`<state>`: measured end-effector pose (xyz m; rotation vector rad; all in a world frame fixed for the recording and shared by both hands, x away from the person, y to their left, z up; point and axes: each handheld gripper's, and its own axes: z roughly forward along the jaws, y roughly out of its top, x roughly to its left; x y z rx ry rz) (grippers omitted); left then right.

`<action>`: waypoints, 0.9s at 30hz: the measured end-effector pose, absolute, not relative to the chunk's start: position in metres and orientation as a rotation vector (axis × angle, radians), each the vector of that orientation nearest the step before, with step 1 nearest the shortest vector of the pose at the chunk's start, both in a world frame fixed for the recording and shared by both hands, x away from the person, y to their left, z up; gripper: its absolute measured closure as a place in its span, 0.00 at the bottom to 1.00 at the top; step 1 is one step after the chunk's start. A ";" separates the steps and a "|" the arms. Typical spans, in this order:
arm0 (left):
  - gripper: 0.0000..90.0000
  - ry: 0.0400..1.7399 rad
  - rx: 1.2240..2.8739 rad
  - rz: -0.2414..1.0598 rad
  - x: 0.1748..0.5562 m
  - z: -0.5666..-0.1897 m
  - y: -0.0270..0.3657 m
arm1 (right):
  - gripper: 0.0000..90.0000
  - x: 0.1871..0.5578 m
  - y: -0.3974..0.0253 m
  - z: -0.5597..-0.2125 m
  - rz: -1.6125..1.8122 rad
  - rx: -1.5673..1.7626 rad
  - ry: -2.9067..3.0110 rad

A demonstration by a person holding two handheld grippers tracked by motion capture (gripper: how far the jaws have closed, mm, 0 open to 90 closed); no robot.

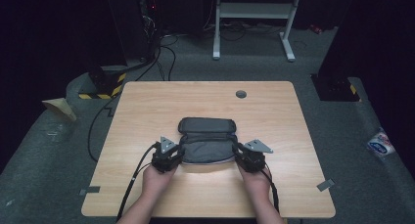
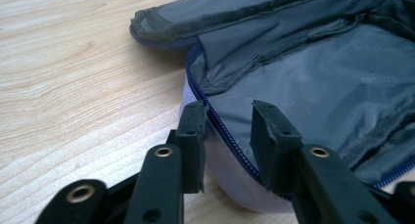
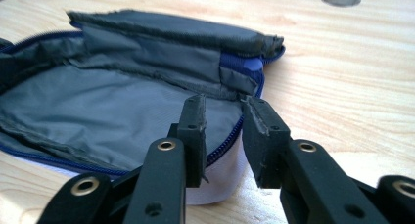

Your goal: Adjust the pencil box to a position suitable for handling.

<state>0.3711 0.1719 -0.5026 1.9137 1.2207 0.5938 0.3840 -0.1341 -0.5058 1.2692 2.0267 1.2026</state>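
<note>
A grey zip pouch (image 1: 208, 146) lies open in the middle of the wooden table (image 1: 147, 106), its lid (image 1: 206, 125) folded back to the far side. The grey lining (image 2: 313, 87) and the blue zipper (image 2: 222, 131) run along the rim. My left gripper (image 1: 179, 154) is at the pouch's left end, open, its jaws (image 2: 229, 121) straddling the zipper rim. At the right end my right gripper (image 1: 237, 153) is open too, its jaws (image 3: 224, 116) on either side of the rim near the zipper (image 3: 230, 136). A hand holds each gripper.
A round grey grommet (image 1: 241, 94) sits in the table near its far edge. On the carpet beyond stand a white desk frame (image 1: 254, 11) and loose cables (image 1: 161, 57). A plastic packet (image 1: 380, 143) lies on the floor at the right.
</note>
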 end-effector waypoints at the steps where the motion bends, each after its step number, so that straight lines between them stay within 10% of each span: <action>1: 0.66 1.211 1.902 0.593 0.370 -0.501 0.173 | 0.75 0.382 -0.135 -0.503 1.216 1.260 2.018; 27: 0.36 1.179 1.937 0.592 0.351 -0.503 0.259 | 0.59 0.367 -0.209 -0.505 1.099 1.345 1.956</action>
